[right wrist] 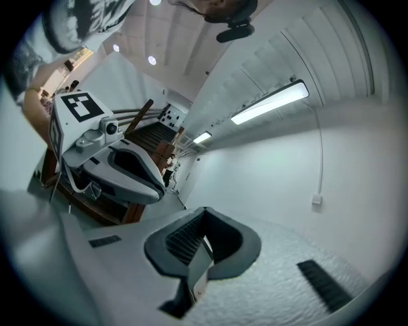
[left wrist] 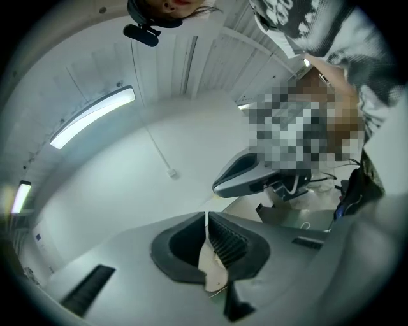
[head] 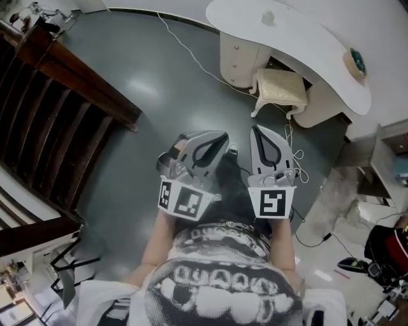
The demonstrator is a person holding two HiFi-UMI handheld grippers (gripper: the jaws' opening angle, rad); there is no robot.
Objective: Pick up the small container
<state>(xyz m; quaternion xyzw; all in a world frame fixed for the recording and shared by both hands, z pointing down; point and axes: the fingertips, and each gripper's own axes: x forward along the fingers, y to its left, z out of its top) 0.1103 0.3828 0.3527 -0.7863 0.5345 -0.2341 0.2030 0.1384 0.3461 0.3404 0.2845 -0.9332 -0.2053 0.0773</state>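
Close against the torso, over the dark grey floor, the grey left tool and right tool are held with jaws pressed together on nothing. No approach is begun. A small pale object (perhaps the container) is seen on the curved white tabletop, well apart; a tool must be carried there and opened.

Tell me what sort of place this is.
Probably a home or studio interior: a curved white desk with a cream stool beside it, a dark wooden staircase, a grey floor.
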